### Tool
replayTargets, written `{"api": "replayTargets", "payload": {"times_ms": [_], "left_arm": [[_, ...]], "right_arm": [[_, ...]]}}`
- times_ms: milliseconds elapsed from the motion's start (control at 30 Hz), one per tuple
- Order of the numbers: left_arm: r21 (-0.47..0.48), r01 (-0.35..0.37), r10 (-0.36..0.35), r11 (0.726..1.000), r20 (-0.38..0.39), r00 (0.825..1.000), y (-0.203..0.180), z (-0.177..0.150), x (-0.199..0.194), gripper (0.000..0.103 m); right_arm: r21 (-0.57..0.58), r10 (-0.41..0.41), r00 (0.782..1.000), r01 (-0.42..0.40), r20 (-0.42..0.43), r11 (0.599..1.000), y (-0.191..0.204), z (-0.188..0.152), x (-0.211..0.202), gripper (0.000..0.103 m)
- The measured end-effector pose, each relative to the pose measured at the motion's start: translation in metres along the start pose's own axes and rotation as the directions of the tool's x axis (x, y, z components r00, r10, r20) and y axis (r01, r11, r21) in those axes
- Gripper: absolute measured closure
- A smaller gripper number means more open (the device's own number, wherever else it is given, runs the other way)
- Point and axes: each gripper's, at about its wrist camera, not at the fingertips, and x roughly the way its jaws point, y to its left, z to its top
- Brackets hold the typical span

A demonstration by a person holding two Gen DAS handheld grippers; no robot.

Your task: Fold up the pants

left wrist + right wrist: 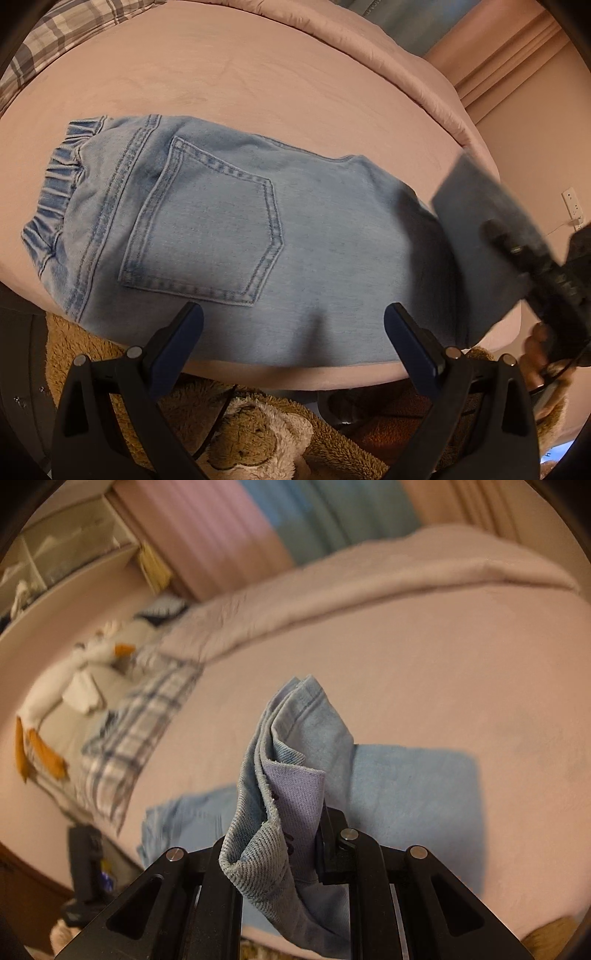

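Note:
Light blue denim pants (221,229) lie on the pink bed, back pocket up, elastic waistband at the left. My left gripper (293,314) is open and empty, just above the pants' near edge. My right gripper (284,830) is shut on the bunched leg hems of the pants (295,760) and holds them up above the rest of the pants (413,790). In the left wrist view the right gripper (546,273) shows at the right with the lifted leg end (476,206) hanging from it.
The pink bed (295,85) has a plaid pillow (62,44) at its far left. A goose plush (74,679) lies beyond the pillow. A brown fuzzy garment with a teddy bear (243,443) is below the bed's near edge. Curtains (295,520) hang behind.

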Motion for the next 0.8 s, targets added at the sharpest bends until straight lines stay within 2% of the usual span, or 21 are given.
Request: {"api": "replayTargets", "payload": {"times_ms": [167,267,400,433,500,567,733,800], "left_arm": [[0.000,-0.003,0.003,1.000,-0.005,1.000,0.001,0.001,0.001,0.004],[0.004,-0.005,0.005,1.000,-0.005,1.000,0.000,0.002,0.001,0.004],[0.003,-0.005,0.005,1.000,-0.005,1.000,-0.001,0.003,0.002,0.004],[0.001,-0.006,0.006,1.000,-0.003,1.000,-0.003,0.004,0.002,0.004],[0.001,-0.006,0.006,1.000,-0.002,1.000,-0.003,0.004,0.003,0.004],[0.005,-0.007,0.007,1.000,0.003,1.000,-0.002,0.007,0.003,0.004],[0.020,0.000,0.000,1.000,0.005,1.000,-0.005,0.014,0.004,0.004],[0.032,0.008,-0.008,0.999,0.004,1.000,-0.009,0.018,0.005,0.004]], "right_arm": [[-0.028,-0.042,0.992,0.038,-0.121,0.999,0.005,-0.019,0.031,0.087],[-0.061,-0.087,0.975,0.076,-0.206,0.995,0.004,-0.034,0.054,0.087],[-0.083,-0.128,0.966,0.112,-0.224,0.990,0.000,-0.041,0.055,0.085],[-0.081,-0.118,0.967,0.102,-0.227,0.991,0.001,-0.040,0.053,0.082],[-0.063,-0.071,0.966,0.057,-0.247,0.996,0.002,-0.037,0.048,0.061],[-0.053,-0.039,0.970,0.027,-0.239,0.998,0.002,-0.034,0.035,0.051],[-0.079,-0.025,0.985,0.012,-0.171,0.997,0.000,-0.032,-0.010,0.047],[-0.060,-0.054,0.990,0.047,-0.132,0.997,-0.009,-0.030,-0.024,0.036]]}}
